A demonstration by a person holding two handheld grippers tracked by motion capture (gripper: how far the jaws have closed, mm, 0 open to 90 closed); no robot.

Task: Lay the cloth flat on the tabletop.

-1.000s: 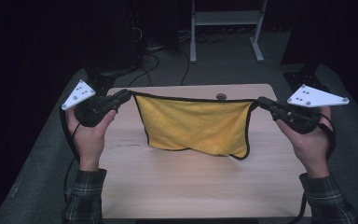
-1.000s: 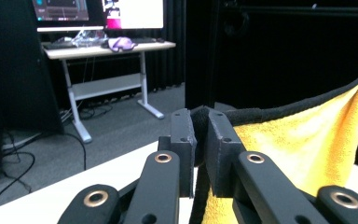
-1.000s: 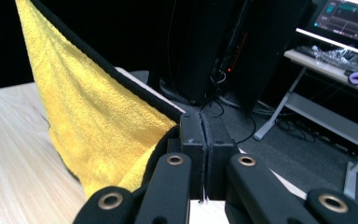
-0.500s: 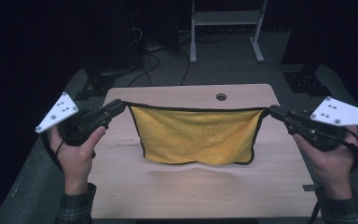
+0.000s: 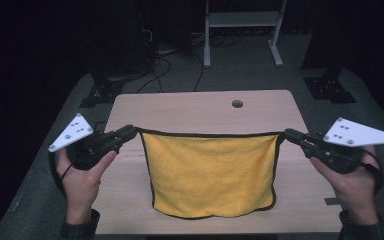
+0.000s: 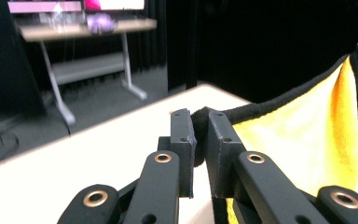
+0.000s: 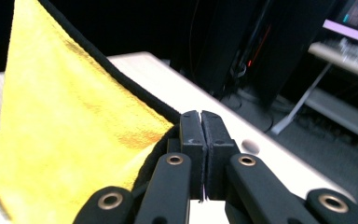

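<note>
A yellow cloth (image 5: pixel 210 175) with a black hem hangs stretched between my two grippers over the wooden table (image 5: pixel 190 107). My left gripper (image 5: pixel 131 131) is shut on the cloth's upper left corner, and my right gripper (image 5: pixel 286 133) is shut on its upper right corner. The top hem runs taut and nearly straight; the lower edge hangs near the table's front. In the left gripper view the black hem (image 6: pixel 200 116) is pinched between the jaws, with the yellow cloth (image 6: pixel 307 135) spreading right. In the right gripper view the jaws (image 7: pixel 200 126) press together on the corner, and the cloth (image 7: pixel 70 126) fans out to the left.
The table has a round cable hole (image 5: pixel 237 104) near its far edge. Beyond it a grey floor holds a white desk frame (image 5: pixel 242 30), cables (image 5: pixel 167 60) and black stand bases (image 5: pixel 330 85). Dark surroundings on both sides.
Both hands have moved toward the table's front and outward. The cloth has been pulled flatter and now hangs lower, nearer the front edge.
</note>
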